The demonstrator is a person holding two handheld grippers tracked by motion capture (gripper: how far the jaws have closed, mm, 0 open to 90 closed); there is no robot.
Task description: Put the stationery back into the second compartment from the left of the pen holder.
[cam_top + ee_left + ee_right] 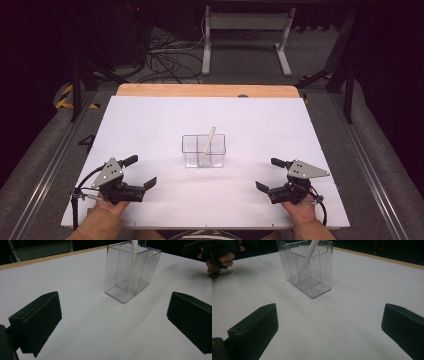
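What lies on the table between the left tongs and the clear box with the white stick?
Nothing: the stretch of white table between the left tongs and the clear box is bare, as the high view and left gripper view show.

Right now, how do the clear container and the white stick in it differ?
The clear container is see-through and boxy with an inner divider; the white stick is opaque and slim. The container stands upright on the white table; the stick leans tilted inside it, its top above the rim. Shared: both sit mid-table, apart from the left gripper and right gripper, both open.
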